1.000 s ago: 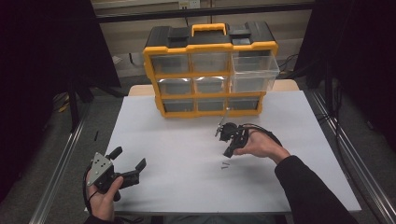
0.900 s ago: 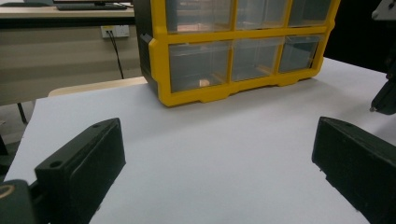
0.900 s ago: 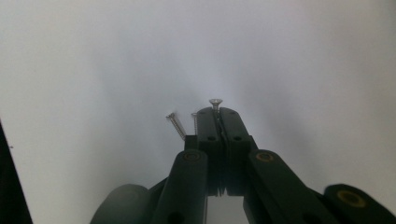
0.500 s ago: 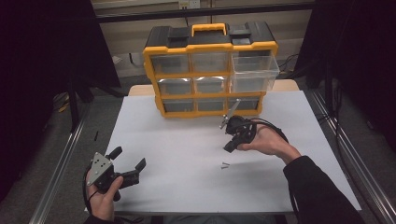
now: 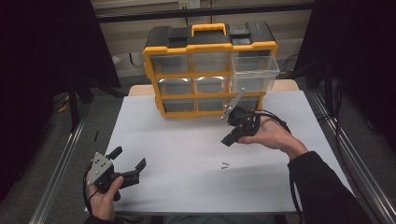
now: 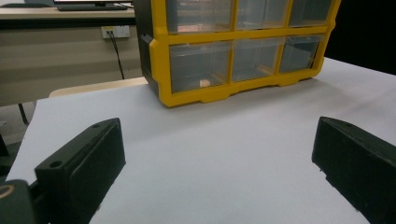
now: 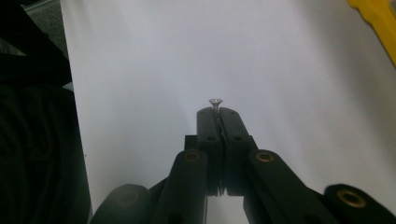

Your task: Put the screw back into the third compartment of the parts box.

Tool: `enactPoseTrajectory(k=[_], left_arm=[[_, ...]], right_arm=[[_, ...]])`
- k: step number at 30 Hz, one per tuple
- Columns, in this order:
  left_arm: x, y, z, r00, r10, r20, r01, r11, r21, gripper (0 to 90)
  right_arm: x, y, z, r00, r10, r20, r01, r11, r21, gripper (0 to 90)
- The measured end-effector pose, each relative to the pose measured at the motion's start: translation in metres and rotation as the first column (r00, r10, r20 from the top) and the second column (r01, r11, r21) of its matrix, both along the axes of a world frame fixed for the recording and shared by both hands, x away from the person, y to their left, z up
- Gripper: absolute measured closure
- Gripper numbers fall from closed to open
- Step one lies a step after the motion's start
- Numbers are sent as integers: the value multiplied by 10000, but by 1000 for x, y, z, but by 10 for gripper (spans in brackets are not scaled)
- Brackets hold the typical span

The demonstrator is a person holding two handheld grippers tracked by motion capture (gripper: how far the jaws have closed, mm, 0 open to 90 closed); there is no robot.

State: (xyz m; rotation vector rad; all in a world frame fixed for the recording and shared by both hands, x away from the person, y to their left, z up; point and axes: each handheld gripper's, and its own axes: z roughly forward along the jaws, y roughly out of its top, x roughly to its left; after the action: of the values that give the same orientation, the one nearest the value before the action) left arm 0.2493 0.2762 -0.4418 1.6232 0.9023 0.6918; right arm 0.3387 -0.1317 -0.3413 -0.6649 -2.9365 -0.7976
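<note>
The right gripper [image 7: 216,114] has its black jaws pressed together on a small silver flat-head screw [image 7: 215,102] — the head pokes out just past the tips. In the high view this gripper [image 5: 232,136] is held above the white table sheet [image 5: 187,140], just in front of the yellow-and-black plastic drawer organiser [image 5: 210,70]. The step in hand looks like carrying the screw toward the organiser, whose clear upper-right drawer [image 5: 254,70] stands pulled out. The next move likely calls for lifting the screw over that drawer's rim and loosening the grip there.

Two more small screws [image 5: 225,164] lie on the sheet near the right hand, probably waiting their turn. The left gripper [image 5: 126,164] rests at the near left corner, jaws spread wide and empty, well apart from the work — nothing blocks the path.
</note>
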Motion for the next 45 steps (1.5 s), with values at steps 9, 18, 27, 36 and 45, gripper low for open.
enactPoseTrajectory(k=[9,18,27,36,45], left_arm=[[0,0,0,10000,9,2,-9,10000,-40,25],[0,0,0,10000,5,3,-5,10000,-8,25],[0,-1,0,10000,2,-7,-2,9999,-120,27],[0,1,0,10000,-5,48,5,10000,25,27],[0,1,0,10000,-38,38,38,10000,4,27]], right_arm=[[2,-1,27,9990,106,438,-118,9996,254,876],[6,-6,58,9962,115,867,-148,9992,381,876],[13,-10,101,9860,60,1665,-183,9972,720,876],[20,-10,133,9782,-158,2071,-5,9969,783,876],[31,-10,158,9712,-849,2226,692,9946,774,876]])
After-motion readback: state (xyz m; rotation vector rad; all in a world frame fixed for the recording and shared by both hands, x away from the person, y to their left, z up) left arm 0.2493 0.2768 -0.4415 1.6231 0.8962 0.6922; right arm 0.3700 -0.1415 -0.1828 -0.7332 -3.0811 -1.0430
